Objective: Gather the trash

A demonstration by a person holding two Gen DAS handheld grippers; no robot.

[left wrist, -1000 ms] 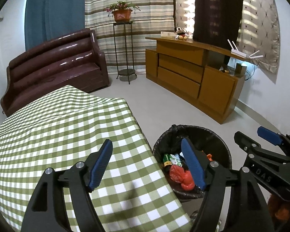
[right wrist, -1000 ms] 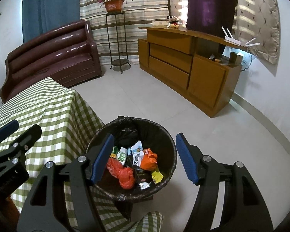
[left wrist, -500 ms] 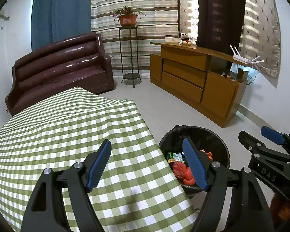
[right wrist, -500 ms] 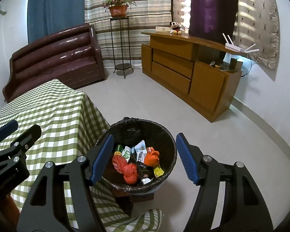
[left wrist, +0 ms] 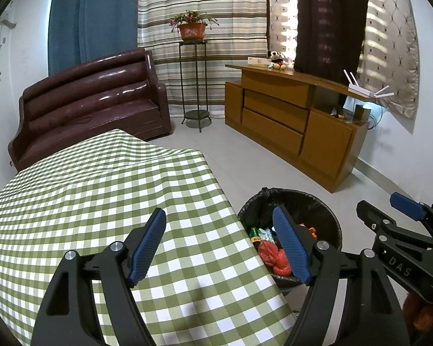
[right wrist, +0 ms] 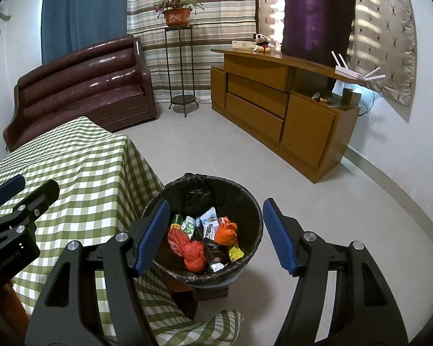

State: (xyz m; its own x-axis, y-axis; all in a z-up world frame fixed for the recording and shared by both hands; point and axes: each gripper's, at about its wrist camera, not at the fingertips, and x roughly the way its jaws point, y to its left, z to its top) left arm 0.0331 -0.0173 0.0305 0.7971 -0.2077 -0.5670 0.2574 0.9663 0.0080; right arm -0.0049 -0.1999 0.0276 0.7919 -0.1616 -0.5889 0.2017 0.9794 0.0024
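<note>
- Here, the left gripper (left wrist: 219, 245) is held over the corner of the table w/ the green-checked cloth (left wrist: 86, 201); its blue fingers (left wrist: 147, 242) are spread wide apart and nothing is gripped between them.
- The right gripper (right wrist: 215, 238) is held above the trash bin (right wrist: 251, 210); its fingers (right wrist: 277, 236) are also wide apart, w/ nothing held.
- The bin is lined w/ a black bag and is placed on the floor, just beside the table edge, on the right side of it.
- The trash (right wrist: 205, 236) is seen inside the bin: two red-orange bags, one orange bag, a green bottle, some white and yellow wrappers.
- In the left wrist view, the right gripper (left wrist: 404, 230) is seen at the right border, beside the bin (left wrist: 326, 210).
- Further back, a brown sofa (left wrist: 95, 106), a plant stand (left wrist: 193, 83) and a wooden cabinet (left wrist: 288, 124) are placed along the curtains.
</note>
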